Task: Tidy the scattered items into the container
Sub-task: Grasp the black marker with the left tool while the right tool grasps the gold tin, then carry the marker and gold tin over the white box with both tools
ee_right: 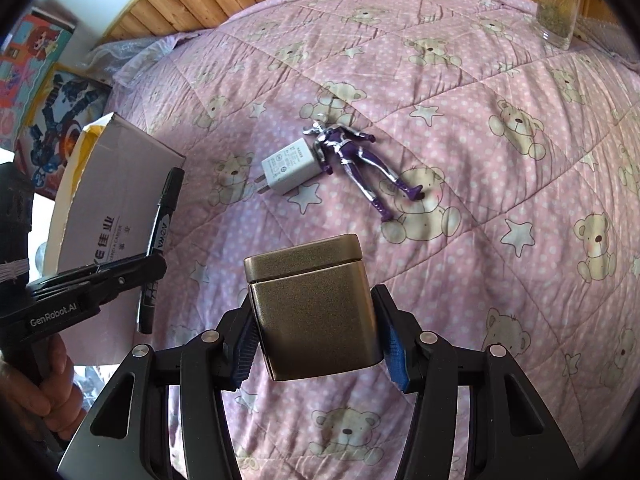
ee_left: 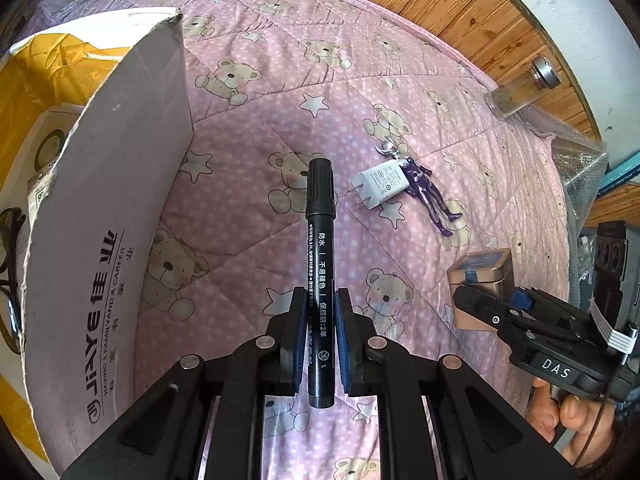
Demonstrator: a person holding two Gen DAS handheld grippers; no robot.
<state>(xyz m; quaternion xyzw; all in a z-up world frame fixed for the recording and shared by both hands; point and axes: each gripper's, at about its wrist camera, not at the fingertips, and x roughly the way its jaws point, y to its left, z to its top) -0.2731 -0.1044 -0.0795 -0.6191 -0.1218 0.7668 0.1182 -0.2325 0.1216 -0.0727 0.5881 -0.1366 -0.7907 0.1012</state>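
Posters (ee_right: 36,92) show only beside right tool (ee_right: 316,344); left tool (ee_left: 320,312) grips marker (ee_left: 320,240).

Both grippers are black plastic with round silver screws and blue ridged pads on the fingers. The left gripper (ee_left: 320,312) has "GenRobot.AI" in white letters on its side. The right gripper (ee_right: 316,332) says "DAS" and has white bands wrapped behind it.
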